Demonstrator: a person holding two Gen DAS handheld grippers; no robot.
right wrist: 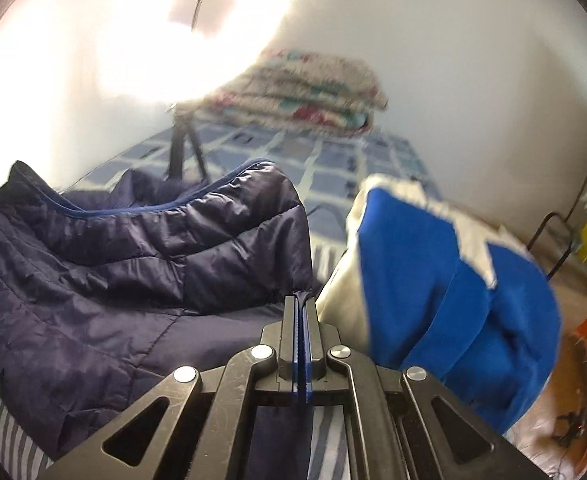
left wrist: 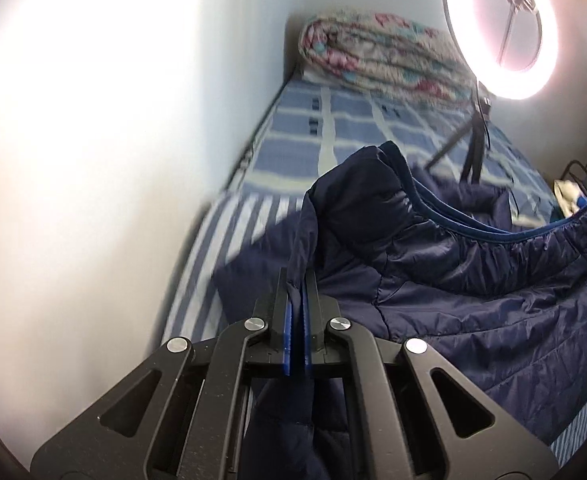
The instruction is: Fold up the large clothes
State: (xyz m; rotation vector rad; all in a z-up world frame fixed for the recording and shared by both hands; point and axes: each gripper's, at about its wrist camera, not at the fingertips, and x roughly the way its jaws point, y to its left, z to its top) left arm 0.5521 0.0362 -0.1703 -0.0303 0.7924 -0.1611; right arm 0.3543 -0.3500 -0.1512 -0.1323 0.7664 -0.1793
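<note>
A navy quilted puffer jacket (left wrist: pixel 473 280) lies on the bed, with one edge lifted between my two grippers. My left gripper (left wrist: pixel 297 280) is shut on the jacket's edge at its left side, near the wall. My right gripper (right wrist: pixel 303 300) is shut on the jacket (right wrist: pixel 133 264) at its right edge. The raised fabric hangs in a fold with a blue-trimmed hem (left wrist: pixel 473 222) along the top. Fabric also hangs below both grippers.
The bed has a blue checked and striped sheet (left wrist: pixel 345 128). A folded floral blanket (left wrist: pixel 381 52) lies at the far end. A ring light (left wrist: pixel 501 28) stands on a tripod (left wrist: pixel 473 148) on the bed. A blue and white garment (right wrist: pixel 445 280) lies to the right. A white wall (left wrist: pixel 93 160) runs along the left.
</note>
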